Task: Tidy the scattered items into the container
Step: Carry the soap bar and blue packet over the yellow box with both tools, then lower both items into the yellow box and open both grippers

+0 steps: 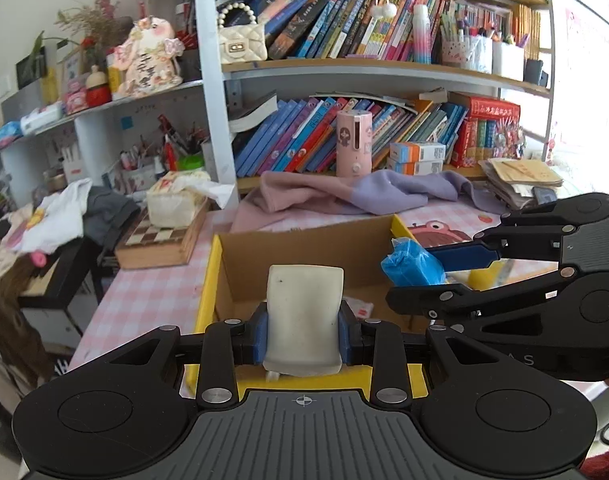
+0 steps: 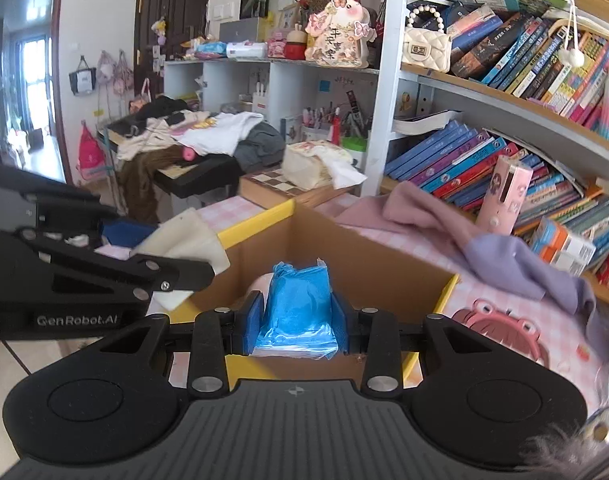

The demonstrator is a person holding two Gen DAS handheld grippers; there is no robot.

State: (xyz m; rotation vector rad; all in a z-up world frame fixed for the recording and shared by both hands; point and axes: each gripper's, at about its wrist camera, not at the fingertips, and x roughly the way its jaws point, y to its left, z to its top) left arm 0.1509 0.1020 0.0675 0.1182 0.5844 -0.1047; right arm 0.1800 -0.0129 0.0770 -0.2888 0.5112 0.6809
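Note:
An open cardboard box with yellow flaps (image 1: pixel 304 240) (image 2: pixel 364 256) stands on the pink checked table. My left gripper (image 1: pixel 303 338) is shut on a cream-white flat pad (image 1: pixel 304 312) and holds it above the box's near edge; the pad also shows in the right wrist view (image 2: pixel 188 236). My right gripper (image 2: pixel 296 328) is shut on a blue plastic packet (image 2: pixel 298 312) above the box's opening. That packet shows in the left wrist view (image 1: pixel 412 264) at the box's right side. A small white item (image 1: pixel 358 308) lies inside the box.
A pink and lilac cloth (image 1: pixel 344 196) lies behind the box. A pink cylinder (image 1: pixel 354 142) and orange-blue cartons (image 1: pixel 416 158) stand by the bookshelf. A tissue pack on a chessboard box (image 1: pixel 164 232) sits at the left. A pink monster print (image 2: pixel 500 328) is on the table right of the box.

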